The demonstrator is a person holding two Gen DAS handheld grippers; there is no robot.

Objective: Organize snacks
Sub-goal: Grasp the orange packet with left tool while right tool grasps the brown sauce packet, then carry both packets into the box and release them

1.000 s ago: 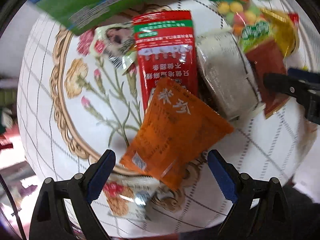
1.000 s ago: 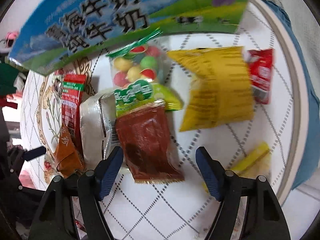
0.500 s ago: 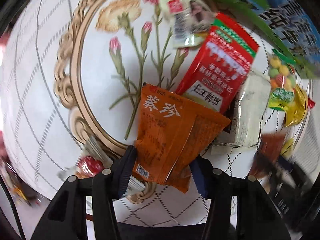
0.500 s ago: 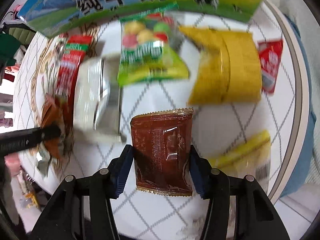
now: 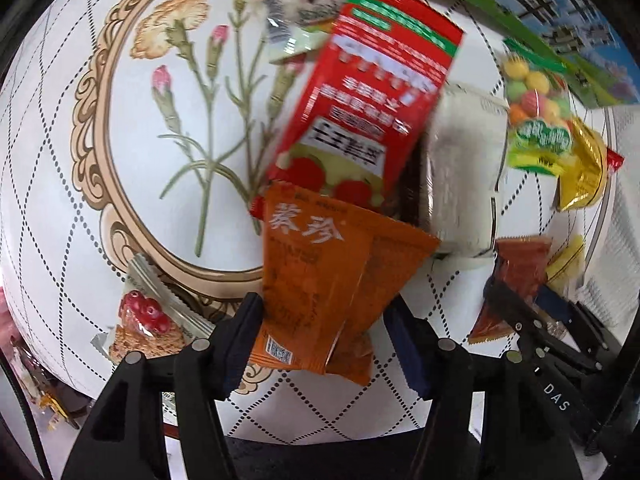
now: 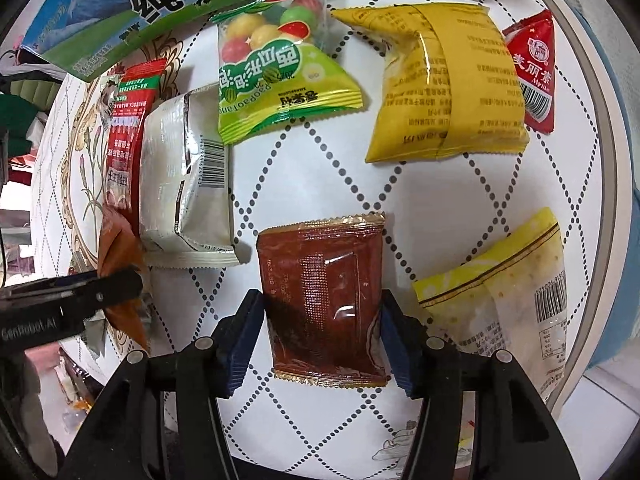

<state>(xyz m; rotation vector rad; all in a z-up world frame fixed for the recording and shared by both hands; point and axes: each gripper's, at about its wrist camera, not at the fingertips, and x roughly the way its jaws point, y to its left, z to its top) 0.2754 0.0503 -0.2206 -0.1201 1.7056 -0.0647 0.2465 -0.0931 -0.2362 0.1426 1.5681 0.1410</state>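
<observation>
orange packet, brown packet, floral tablecloth

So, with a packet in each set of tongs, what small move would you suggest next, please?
Probably lift both straight up. The left tongs pinch the orange foil packet, which overlaps the red printed pouch; the right tongs grip the brown foil sachet, close beside other packets.
</observation>
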